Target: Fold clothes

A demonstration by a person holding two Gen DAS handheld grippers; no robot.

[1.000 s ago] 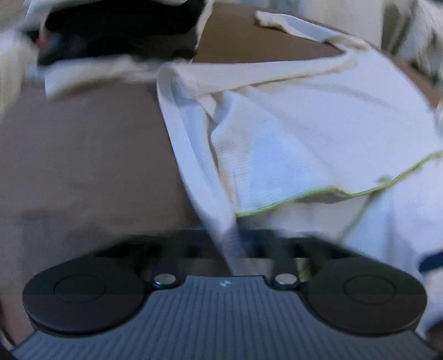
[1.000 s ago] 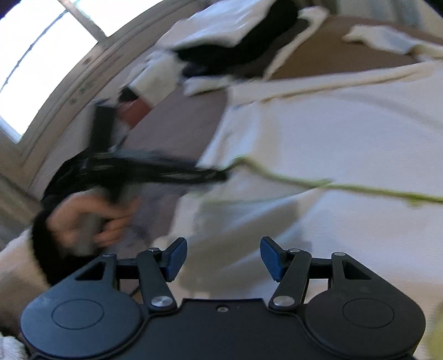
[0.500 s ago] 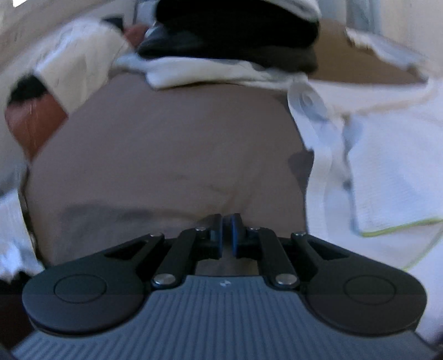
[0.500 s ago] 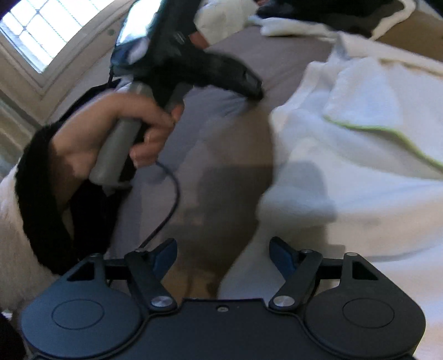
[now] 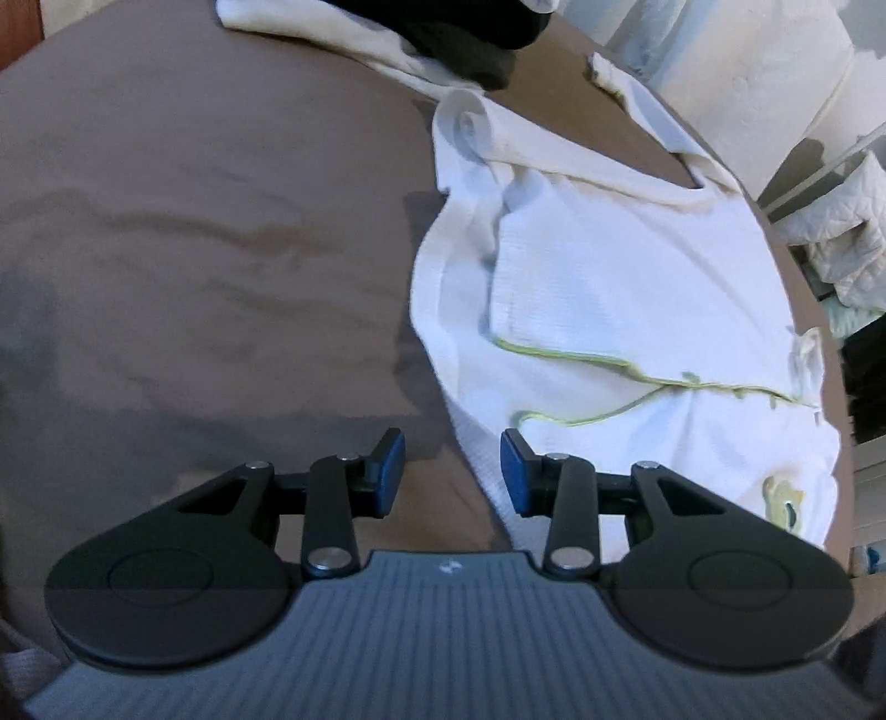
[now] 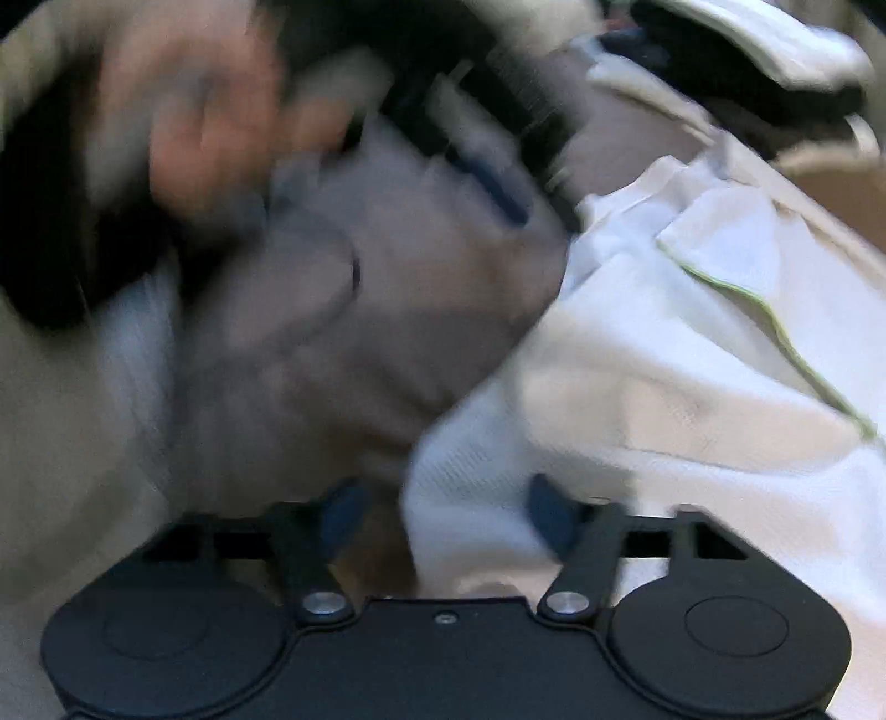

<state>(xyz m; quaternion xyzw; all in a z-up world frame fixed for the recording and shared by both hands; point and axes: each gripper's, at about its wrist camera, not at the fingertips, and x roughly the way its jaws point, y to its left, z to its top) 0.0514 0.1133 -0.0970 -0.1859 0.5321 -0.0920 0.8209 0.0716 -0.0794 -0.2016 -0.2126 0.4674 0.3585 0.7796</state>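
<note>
White shirt point(image 5: 637, 288) — on brown bed point(image 5: 194, 221). Left gripper point(image 5: 451, 471): jaws just opening, spread, nothing gripped. Right gripper point(image 6: 443, 509): jaws just closing, shirt edge between — grip unclear, blurred.

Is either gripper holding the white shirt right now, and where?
Left gripper: nothing, open beside the white shirt. Right gripper: closing around the shirt's edge; grip unclear through blur.

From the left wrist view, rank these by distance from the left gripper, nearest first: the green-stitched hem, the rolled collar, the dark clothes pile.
1. Green-stitched hem of the white shirt, just ahead and right of the left gripper.
2. Rolled collar, farther up, centre-right.
3. Dark clothes pile, at the top edge, farthest.
</note>
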